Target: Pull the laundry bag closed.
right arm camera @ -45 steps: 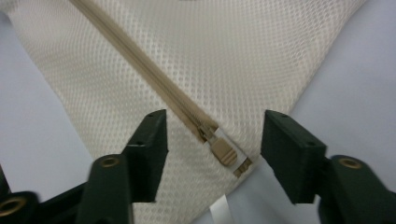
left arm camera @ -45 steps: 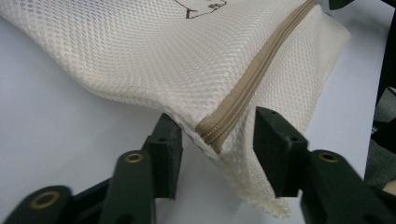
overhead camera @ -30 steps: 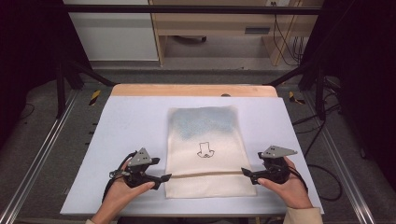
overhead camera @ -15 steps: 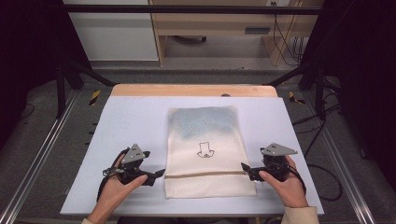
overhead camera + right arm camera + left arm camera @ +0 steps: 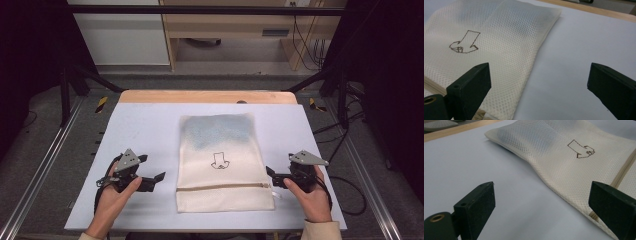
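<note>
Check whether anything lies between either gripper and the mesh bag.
Nothing visible does. Bare table separates the open left gripper from the mesh bag; the open right gripper sits right at the bag's edge.

Cream mesh bag (image 5: 220, 165), bluish tint at far end, dark outline drawing (image 5: 219, 161); table (image 5: 145, 130) pale lavender; tongs black.

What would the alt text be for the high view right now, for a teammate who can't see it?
A cream mesh zip bag lies flat in the middle of a pale table, with a small dark drawing on it and its zipper running across near the person's edge. The left gripper and right gripper, both open, flank the bag at zipper level, each in a hand.
</note>
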`<state>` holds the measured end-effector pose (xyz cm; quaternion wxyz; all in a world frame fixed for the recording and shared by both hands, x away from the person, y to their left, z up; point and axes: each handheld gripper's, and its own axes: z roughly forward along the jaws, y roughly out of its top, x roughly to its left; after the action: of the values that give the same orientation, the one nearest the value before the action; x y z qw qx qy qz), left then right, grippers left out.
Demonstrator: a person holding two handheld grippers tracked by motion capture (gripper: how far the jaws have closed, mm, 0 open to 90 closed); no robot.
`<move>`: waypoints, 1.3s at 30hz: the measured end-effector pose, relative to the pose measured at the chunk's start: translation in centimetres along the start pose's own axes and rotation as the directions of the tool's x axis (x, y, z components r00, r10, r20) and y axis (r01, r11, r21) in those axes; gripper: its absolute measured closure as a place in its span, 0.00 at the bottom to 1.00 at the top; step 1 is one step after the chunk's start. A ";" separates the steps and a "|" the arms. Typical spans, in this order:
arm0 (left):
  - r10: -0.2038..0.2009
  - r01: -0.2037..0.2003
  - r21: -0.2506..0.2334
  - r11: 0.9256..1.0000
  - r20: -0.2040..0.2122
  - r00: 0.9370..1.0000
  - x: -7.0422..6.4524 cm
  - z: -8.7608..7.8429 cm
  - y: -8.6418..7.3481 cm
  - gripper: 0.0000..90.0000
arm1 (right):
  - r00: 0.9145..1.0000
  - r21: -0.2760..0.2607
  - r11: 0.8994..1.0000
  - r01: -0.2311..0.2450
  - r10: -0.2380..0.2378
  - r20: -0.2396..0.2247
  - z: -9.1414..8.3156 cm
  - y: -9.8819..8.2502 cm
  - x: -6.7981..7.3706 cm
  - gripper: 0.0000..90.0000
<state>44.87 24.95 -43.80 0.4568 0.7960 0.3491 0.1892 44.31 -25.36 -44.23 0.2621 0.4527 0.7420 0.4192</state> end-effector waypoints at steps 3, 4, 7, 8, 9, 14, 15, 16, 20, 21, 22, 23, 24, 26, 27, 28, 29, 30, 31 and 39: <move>-0.006 0.006 -0.007 1.000 -0.005 1.000 0.4 -0.3 0.0 0.08 | 1.000 -0.017 1.000 -0.020 0.020 0.015 -0.3 -0.1 -0.5 0.06; -0.005 0.005 -0.008 1.000 -0.007 1.000 0.5 -0.4 0.0 0.08 | 0.999 -0.022 0.999 -0.028 0.028 0.023 -0.4 -0.1 -0.6 0.06; -0.005 0.005 -0.008 1.000 -0.023 1.000 0.9 -0.6 -0.1 0.08 | 0.999 -0.027 0.999 -0.029 0.030 0.032 -0.6 -0.2 -0.9 0.07; -0.005 0.005 -0.007 1.000 -0.028 1.000 1.1 -0.7 -0.2 0.08 | 0.999 -0.034 0.999 -0.029 0.030 0.036 -0.6 -0.2 -1.1 0.07; -0.005 0.005 -0.007 1.000 -0.032 0.999 1.2 -0.8 -0.2 0.07 | 0.999 -0.034 0.999 -0.037 0.038 0.037 -0.7 -0.2 -1.1 0.07; 0.004 -0.005 -0.003 1.000 -0.073 0.997 2.1 -1.3 -0.4 0.07 | 0.997 -0.036 0.998 -0.049 0.051 0.055 -0.8 -0.4 -1.6 0.07; 0.009 -0.009 0.000 1.000 -0.085 0.996 2.4 -1.4 -0.4 0.07 | 0.997 -0.032 0.998 -0.053 0.054 0.058 -0.9 -0.5 -1.8 0.07; 0.004 -0.004 0.000 1.000 -0.095 0.995 2.7 -1.5 -0.5 0.07 | 0.997 -0.030 0.998 -0.052 0.054 0.061 -0.9 -0.5 -1.9 0.07; 0.002 -0.002 -0.001 1.000 -0.133 0.991 3.6 -2.1 -0.7 0.07 | 0.995 -0.030 0.998 -0.057 0.059 0.076 -1.0 -0.8 -2.4 0.07; -0.006 0.006 -0.003 1.000 -0.138 0.990 3.9 -2.2 -0.8 0.07 | 0.995 -0.028 0.998 -0.062 0.064 0.079 -1.0 -0.8 -2.6 0.07; -0.004 0.005 0.002 1.000 -0.144 0.990 4.1 -2.4 -0.9 0.07 | 0.994 -0.027 0.998 -0.064 0.066 0.083 -1.0 -0.9 -2.7 0.07; -0.010 0.010 0.004 1.000 -0.152 0.988 4.4 -2.5 -1.0 0.07 | 0.993 -0.029 0.997 -0.068 0.070 0.090 -1.1 -0.9 -2.8 0.07; -0.014 0.015 0.005 1.000 -0.163 0.986 4.6 -2.6 -1.0 0.07 | 0.993 -0.031 0.997 -0.075 0.078 0.092 -1.2 -1.0 -2.9 0.07; -0.016 0.020 0.018 1.000 -0.174 0.985 5.0 -2.8 -1.2 0.07 | 0.991 -0.032 0.996 -0.082 0.084 0.103 -1.3 -1.1 -3.2 0.07; -0.020 0.024 0.021 0.999 -0.178 0.984 5.2 -2.9 -1.3 0.07 | 0.990 -0.034 0.996 -0.083 0.087 0.113 -1.3 -1.2 -3.4 0.07; -0.025 0.031 0.031 0.999 -0.180 0.983 5.4 -3.0 -1.3 0.07 | 0.988 -0.036 0.995 -0.092 0.096 0.121 -1.4 -1.2 -3.6 0.07; -0.028 0.036 0.037 0.999 -0.185 0.982 5.6 -3.1 -1.4 0.07 | 0.987 -0.035 0.994 -0.102 0.105 0.122 -1.4 -1.3 -3.8 0.07; -0.033 0.043 0.045 0.998 -0.188 0.982 5.7 -3.2 -1.5 0.07 | 0.986 -0.035 0.994 -0.105 0.109 0.128 -1.5 -1.4 -3.9 0.07; -0.034 0.046 0.061 0.997 -0.193 0.981 5.9 -3.3 -1.6 0.08 | 0.985 -0.029 0.994 -0.109 0.112 0.130 -1.5 -1.5 -4.1 0.07; -0.062 0.101 0.156 0.983 -0.235 0.970 7.2 -3.8 -2.6 0.08 | 0.979 0.046 0.992 -0.122 0.112 0.168 -1.3 -2.2 -4.9 0.08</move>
<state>46.43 33.32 -44.17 0.3526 0.7893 0.4465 0.2310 44.50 -30.75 -45.36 0.2849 0.5359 0.7012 0.3741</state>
